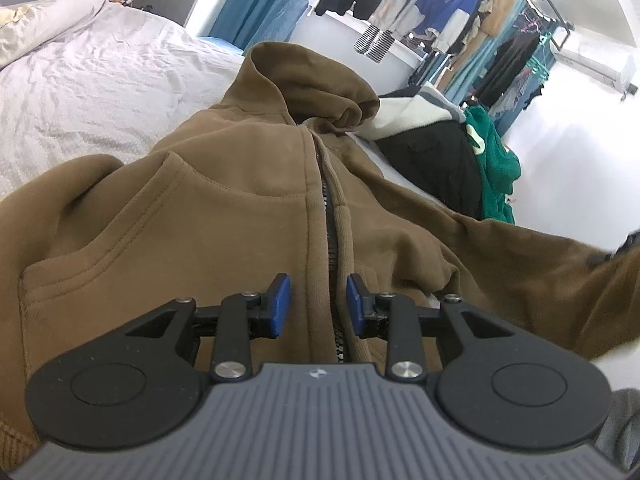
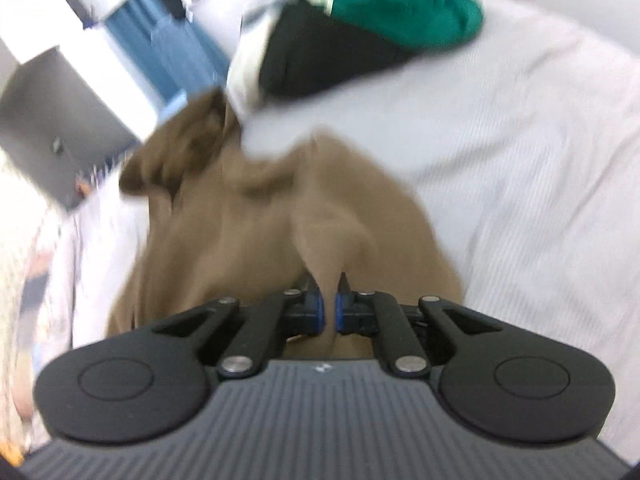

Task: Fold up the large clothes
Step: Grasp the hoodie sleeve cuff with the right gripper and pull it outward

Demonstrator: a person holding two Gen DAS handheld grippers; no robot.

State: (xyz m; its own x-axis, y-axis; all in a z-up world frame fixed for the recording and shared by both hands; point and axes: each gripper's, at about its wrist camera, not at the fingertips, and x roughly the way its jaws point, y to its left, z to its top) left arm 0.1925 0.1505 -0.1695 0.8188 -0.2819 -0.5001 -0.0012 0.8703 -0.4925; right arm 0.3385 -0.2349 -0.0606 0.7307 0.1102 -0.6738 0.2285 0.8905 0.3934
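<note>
hoodie: brown zip hoodie (image 1: pixel 224 200) lies front up on the pale bed sheet (image 1: pixel 100 80), hood away from the camera
left gripper (image 1: pixel 319 302): blue pads stand apart, one on each side of the zipper (image 1: pixel 332 216), not pressing
right gripper (image 2: pixel 330 306): closed on a fold of brown cloth
pile: black and green clothes (image 1: pixel 460 160) beside the hood

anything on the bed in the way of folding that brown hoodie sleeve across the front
Nothing visible sits on the brown hoodie front; only its zipper runs there. The right gripper is shut on hoodie fabric. The left gripper straddles the zipper near the hem. The clothes pile lies beside the hood on the bed, off the chest.
</note>
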